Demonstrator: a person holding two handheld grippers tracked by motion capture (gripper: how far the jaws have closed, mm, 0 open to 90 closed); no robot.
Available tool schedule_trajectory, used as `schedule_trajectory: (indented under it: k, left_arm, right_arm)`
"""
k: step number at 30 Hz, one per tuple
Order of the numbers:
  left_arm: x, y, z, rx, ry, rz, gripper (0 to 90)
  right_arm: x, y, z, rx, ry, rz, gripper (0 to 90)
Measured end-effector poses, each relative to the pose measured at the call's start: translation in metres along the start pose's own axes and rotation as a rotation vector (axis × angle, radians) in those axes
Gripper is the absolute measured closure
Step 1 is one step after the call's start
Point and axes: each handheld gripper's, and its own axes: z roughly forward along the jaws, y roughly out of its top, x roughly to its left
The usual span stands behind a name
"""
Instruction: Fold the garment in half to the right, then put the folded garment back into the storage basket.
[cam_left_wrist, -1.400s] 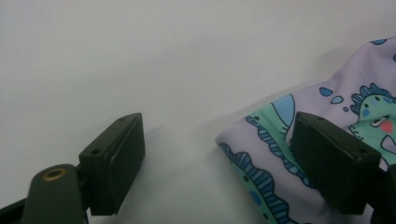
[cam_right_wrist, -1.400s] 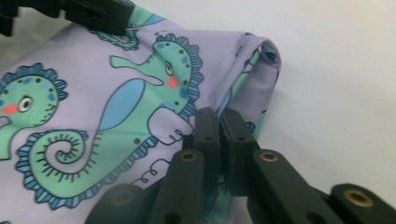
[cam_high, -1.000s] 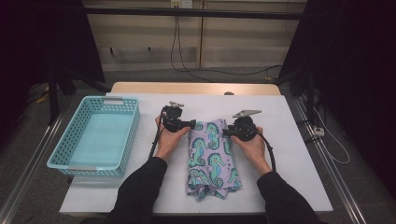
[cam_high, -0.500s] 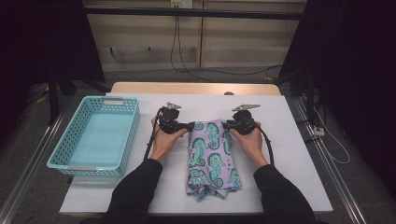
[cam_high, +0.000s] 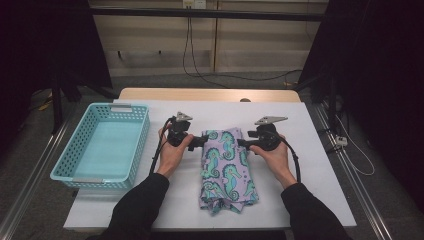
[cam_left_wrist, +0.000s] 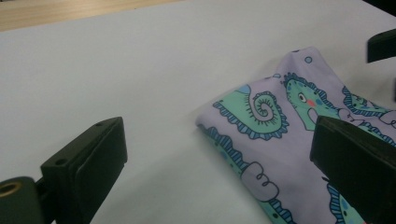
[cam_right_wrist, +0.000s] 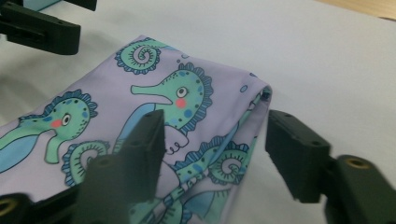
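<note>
table (cam_high: 310, 165), white-topped, bearing all the items. basket (cam_high: 65, 165), pale blue plastic with a lattice wall, at nine o'clock on the table, well apart from the cloth. folded cloth (cam_high: 227, 170), lilac with green seahorses, lying flat near the table's centre and running from the middle toward six o'clock; its far end lies between the two tongs. left tongs (cam_high: 204, 143), held in the person's left hand (cam_high: 172, 155) at the cloth's ten o'clock corner: jaws spread wide and just been opening, one jaw over bare table, the other over the cloth's edge, nothing gripped; in the left gripper view the cloth corner (cam_left_wrist: 261, 121) lies between the jaws, unpressed. right tongs (cam_high: 241, 144), held in the right hand (cam_high: 272, 155) at the cloth's one o'clock corner: jaws released and just been opening, straddling the folded corner (cam_right_wrist: 224, 121) without pinching it. both tongs point inward, toward each other, across the cloth's far end.
</note>
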Motion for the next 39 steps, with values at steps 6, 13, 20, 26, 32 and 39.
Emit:
schedule_trajectory:
  k: [6,13,20,26,32,39]
  left_arm:
    - [-0.009,0.000,-0.011,-0.026,-0.023,0.032,4.0]
    - [-0.011,-0.010,-0.032,-0.033,-0.016,0.064,4.0]
    - [-0.013,-0.017,-0.042,-0.036,-0.040,0.069,3.9]
    - [-0.014,-0.020,-0.045,-0.036,-0.056,0.066,4.0]
    - [-0.012,-0.023,-0.050,-0.024,-0.059,0.067,4.0]
    - [-0.011,-0.025,-0.052,-0.025,-0.049,0.072,4.1]
  right_arm:
    - [0.005,-0.011,-0.012,-0.005,0.027,-0.006,29.6]
    - [0.017,-0.018,-0.029,-0.013,0.069,-0.023,26.3]
    - [0.036,-0.026,-0.046,-0.012,0.118,-0.056,21.1]
    - [0.055,-0.030,-0.054,-0.004,0.175,-0.106,17.3]
    - [0.068,-0.039,-0.060,0.020,0.217,-0.131,19.5]
    - [0.080,-0.051,-0.067,0.034,0.235,-0.164,23.0]
